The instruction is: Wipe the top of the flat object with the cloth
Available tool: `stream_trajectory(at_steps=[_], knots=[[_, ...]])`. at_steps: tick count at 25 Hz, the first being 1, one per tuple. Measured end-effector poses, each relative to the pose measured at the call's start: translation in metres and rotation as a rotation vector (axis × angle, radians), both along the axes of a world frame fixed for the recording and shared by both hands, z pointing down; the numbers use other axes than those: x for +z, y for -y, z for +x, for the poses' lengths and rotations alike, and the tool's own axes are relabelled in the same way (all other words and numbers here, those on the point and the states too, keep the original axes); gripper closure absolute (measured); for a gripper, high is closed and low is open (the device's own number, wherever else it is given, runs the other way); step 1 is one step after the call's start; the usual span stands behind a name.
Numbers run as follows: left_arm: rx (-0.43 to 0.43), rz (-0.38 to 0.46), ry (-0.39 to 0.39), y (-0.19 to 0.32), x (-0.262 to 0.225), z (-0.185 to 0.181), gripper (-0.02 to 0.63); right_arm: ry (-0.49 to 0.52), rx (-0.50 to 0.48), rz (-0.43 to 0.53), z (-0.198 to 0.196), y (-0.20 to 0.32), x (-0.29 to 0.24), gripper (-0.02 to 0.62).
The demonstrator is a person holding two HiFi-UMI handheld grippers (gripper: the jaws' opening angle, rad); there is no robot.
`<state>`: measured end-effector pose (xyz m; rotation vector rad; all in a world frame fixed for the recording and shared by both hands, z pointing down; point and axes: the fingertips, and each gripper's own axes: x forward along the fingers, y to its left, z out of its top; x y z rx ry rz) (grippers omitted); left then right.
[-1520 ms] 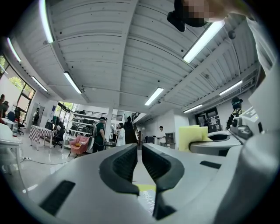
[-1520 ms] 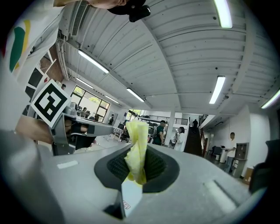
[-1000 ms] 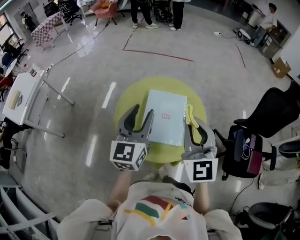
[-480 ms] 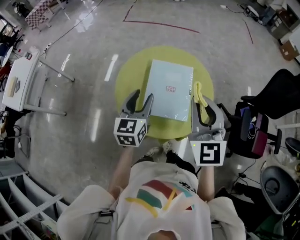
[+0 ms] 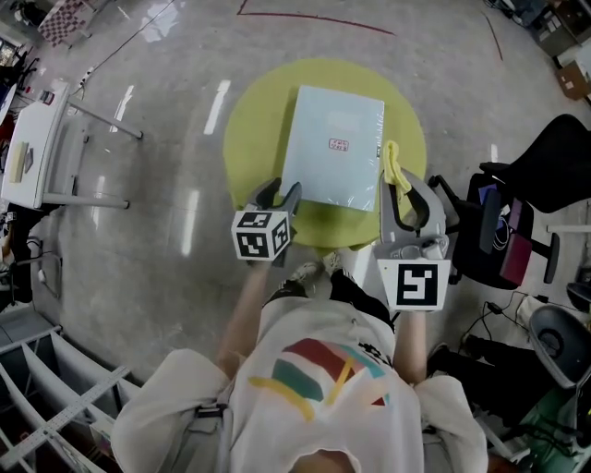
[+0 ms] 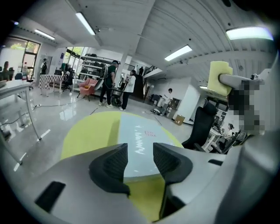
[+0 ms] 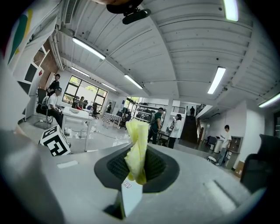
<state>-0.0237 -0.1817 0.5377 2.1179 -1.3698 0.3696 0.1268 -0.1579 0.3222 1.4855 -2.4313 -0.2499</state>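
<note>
A pale blue flat object [image 5: 332,148] with a small red label lies on the round yellow table [image 5: 254,139]. My left gripper [image 5: 279,191] hovers at its near left corner, open, with nothing between the jaws. In the left gripper view the flat object [image 6: 140,138] lies just past the left gripper [image 6: 140,157]. My right gripper [image 5: 404,196] is shut on a yellow cloth [image 5: 391,166], just off the flat object's near right edge. The bunched cloth [image 7: 138,146] sticks up from the right gripper [image 7: 138,165], and a white tag hangs below it.
A black office chair [image 5: 545,208] stands right of the table. A white folding table [image 5: 37,139] is at the far left. A red tape line [image 5: 319,18] marks the floor beyond. Several people [image 6: 113,85] stand far off in the hall.
The head view has tipped down, so the table sits higher in the picture. My left gripper has drawn back from the flat object's left edge to its near left corner. The right gripper still grips the cloth.
</note>
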Motion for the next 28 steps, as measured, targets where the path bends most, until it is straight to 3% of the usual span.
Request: stream_trajectory(at_steps=[8,20,28], knots=[[-0.086,-0.147,-0.043,-0.012,0.051,-0.013,0.426,-0.018,0.005,-0.049,0.002,-0.007,0.016,0.565],[-0.121,-0.208,-0.1,-0.011,0.068,-0.019,0.433,-0.083,-0.035,-0.095,-0.004,-0.013,0.037,0.565],[-0.12,-0.201,-0.075,-0.011,0.069,-0.018,0.434,-0.159,-0.029,-0.172,-0.003,0.003,0.064,0.565]])
